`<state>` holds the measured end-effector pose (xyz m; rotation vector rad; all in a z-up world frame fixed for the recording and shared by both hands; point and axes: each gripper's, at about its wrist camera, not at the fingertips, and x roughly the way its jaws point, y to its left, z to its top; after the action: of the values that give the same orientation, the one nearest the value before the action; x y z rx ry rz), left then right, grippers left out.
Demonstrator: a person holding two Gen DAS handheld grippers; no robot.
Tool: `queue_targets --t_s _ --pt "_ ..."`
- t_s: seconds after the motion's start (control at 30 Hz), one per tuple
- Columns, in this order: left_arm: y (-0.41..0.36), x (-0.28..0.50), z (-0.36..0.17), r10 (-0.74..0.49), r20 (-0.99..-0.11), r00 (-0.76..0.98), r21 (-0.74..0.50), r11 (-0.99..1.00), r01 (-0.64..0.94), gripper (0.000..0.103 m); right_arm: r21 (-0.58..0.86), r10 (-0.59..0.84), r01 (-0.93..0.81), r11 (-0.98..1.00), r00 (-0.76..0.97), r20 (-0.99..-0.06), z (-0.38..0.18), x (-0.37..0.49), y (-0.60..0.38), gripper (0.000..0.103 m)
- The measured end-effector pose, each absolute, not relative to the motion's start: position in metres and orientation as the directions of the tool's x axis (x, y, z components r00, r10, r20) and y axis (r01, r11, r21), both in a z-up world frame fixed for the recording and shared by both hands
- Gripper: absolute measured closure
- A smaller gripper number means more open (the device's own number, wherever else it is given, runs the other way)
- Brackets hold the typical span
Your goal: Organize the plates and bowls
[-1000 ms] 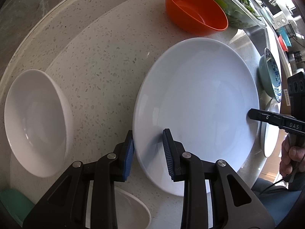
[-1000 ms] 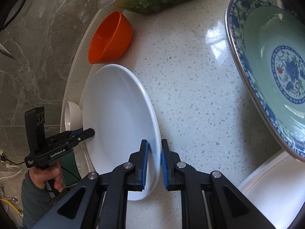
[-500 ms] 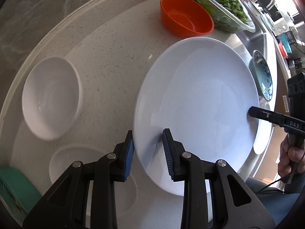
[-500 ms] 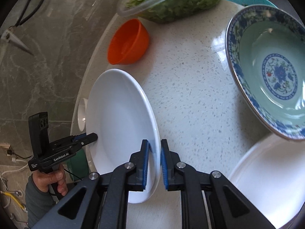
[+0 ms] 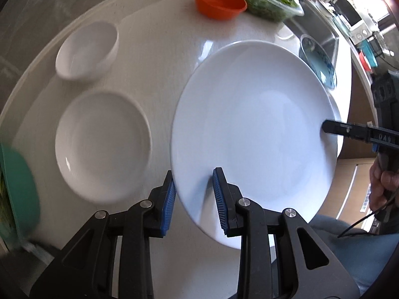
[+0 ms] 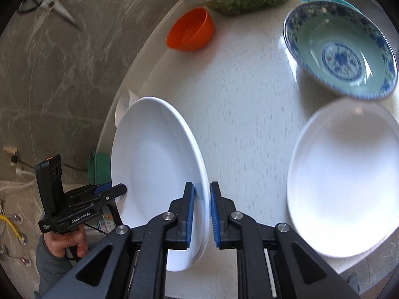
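right wrist: gripper (image 6: 200,211) pinching plate (image 6: 154,164)

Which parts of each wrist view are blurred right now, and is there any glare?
Left wrist view: teal item at the left edge smeared, held large white plate sharp. Right wrist view: white speckled countertop streaked, near white bowl soft and washed out with glare.

Both grippers (image 5: 193,199) (image 6: 200,214) are black plastic with ribbed blue pads and silver screws; a grey sleeve (image 6: 48,266) shows at 8 o'clock.

A large round white ceramic plate (image 5: 254,134) hangs tilted above the speckled desk (image 5: 159,57). Smaller white bowls (image 5: 99,144), an orange bowl (image 5: 219,0) and a blue-patterned bowl (image 6: 341,49) rest there.
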<state>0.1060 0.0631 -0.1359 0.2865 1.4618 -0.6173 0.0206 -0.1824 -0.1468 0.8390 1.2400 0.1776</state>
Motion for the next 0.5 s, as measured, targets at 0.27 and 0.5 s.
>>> queue_targets --t_s 0.27,0.5 --pt "0.095 0.027 -0.152 -0.224 -0.974 -0.019 -0.203 0.839 0.505 0.076 0.623 0.554 0.299 0.723 0.29 -0.781 -0.157 -0.009 -0.166 0.085" --pt "0.115 -0.007 -0.179 -0.251 -0.968 -0.024 -0.237 0.872 0.428 0.076 0.591 0.544 0.291 0.752 0.234 -0.806 -0.178 -0.005 -0.146 0.084"
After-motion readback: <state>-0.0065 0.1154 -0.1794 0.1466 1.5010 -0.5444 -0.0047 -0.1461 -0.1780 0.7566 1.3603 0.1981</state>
